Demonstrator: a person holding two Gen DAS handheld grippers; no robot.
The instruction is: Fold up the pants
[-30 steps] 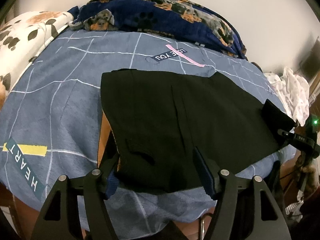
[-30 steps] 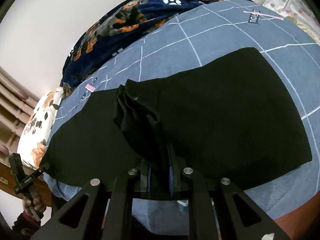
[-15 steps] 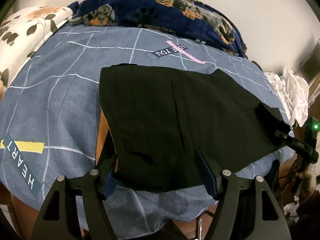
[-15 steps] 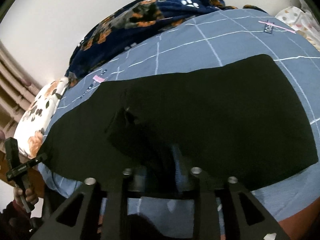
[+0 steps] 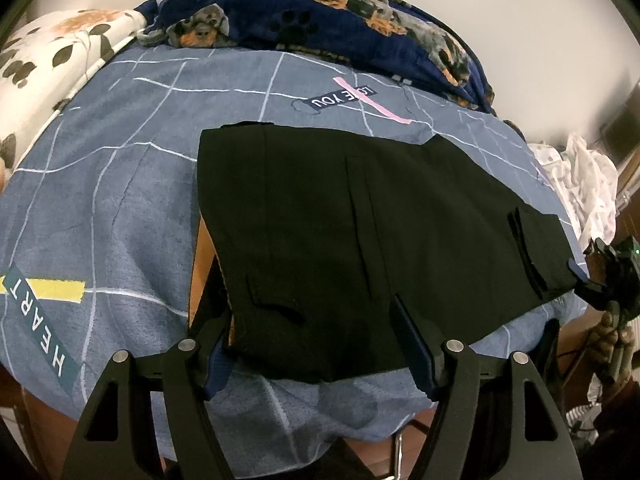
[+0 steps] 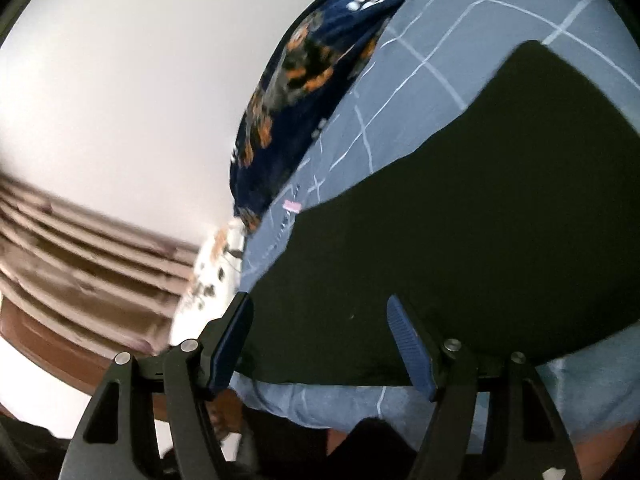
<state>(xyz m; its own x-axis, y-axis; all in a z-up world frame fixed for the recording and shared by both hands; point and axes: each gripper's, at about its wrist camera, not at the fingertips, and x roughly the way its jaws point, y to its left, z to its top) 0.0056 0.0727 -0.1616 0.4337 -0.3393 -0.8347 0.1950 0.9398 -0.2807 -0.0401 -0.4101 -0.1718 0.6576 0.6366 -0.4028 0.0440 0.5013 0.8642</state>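
Note:
Black pants (image 5: 360, 232) lie folded flat on the blue bed sheet (image 5: 120, 208), waistband end toward my left gripper. My left gripper (image 5: 312, 336) is open, its fingers either side of the near edge of the pants, holding nothing. My right gripper (image 6: 320, 336) is open and empty at the near edge of the pants (image 6: 460, 220). It also shows at the right edge of the left wrist view (image 5: 604, 280), beside the folded-over leg end (image 5: 536, 248).
A navy dog-print blanket (image 5: 340, 28) is bunched along the far side of the bed. A floral pillow (image 5: 52, 52) lies at far left. White spotted cloth (image 5: 580, 184) hangs at the right. A wall (image 6: 140, 80) and brown slats (image 6: 80, 260) show left of the bed.
My right gripper let go of the bunched pant fabric, opened, and swung left. The fabric now lies flat. My left gripper stayed open and barely moved.

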